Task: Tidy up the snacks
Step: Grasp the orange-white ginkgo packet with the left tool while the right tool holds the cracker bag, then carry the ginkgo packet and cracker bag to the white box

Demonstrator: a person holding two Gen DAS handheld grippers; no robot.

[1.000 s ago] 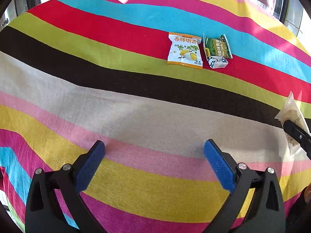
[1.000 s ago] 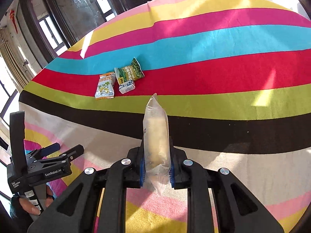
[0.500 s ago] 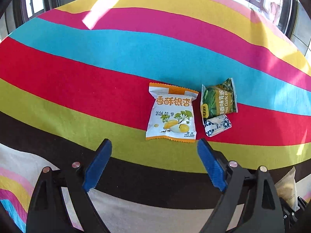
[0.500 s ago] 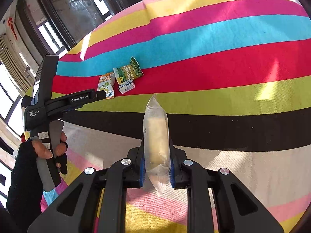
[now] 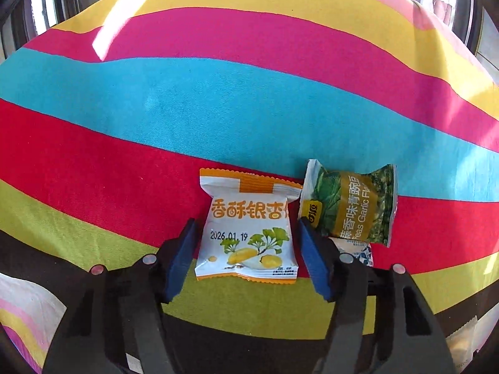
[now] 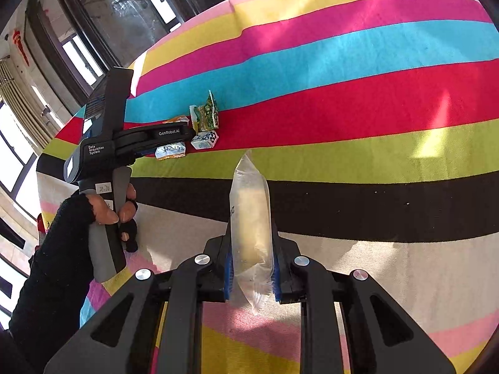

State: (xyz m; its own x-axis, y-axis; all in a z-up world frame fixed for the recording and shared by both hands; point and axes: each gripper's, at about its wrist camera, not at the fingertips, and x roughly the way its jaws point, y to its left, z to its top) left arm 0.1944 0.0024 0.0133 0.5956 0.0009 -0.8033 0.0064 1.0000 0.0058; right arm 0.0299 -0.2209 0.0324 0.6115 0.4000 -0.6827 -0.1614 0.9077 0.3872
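Left gripper (image 5: 246, 255), lower centre: jaws closing around white-and-orange foil snack packet (image 5: 248, 230), pads not yet touching. Right gripper (image 6: 251, 272) clamped on clear plastic snack pouch (image 6: 251, 218), held upright at frame centre.

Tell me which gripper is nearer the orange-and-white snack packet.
Left. The left gripper straddles the orange-and-white packet, its jaws closing with the packet between them. The right gripper sits well back over the pale stripes, shut on a clear packet.
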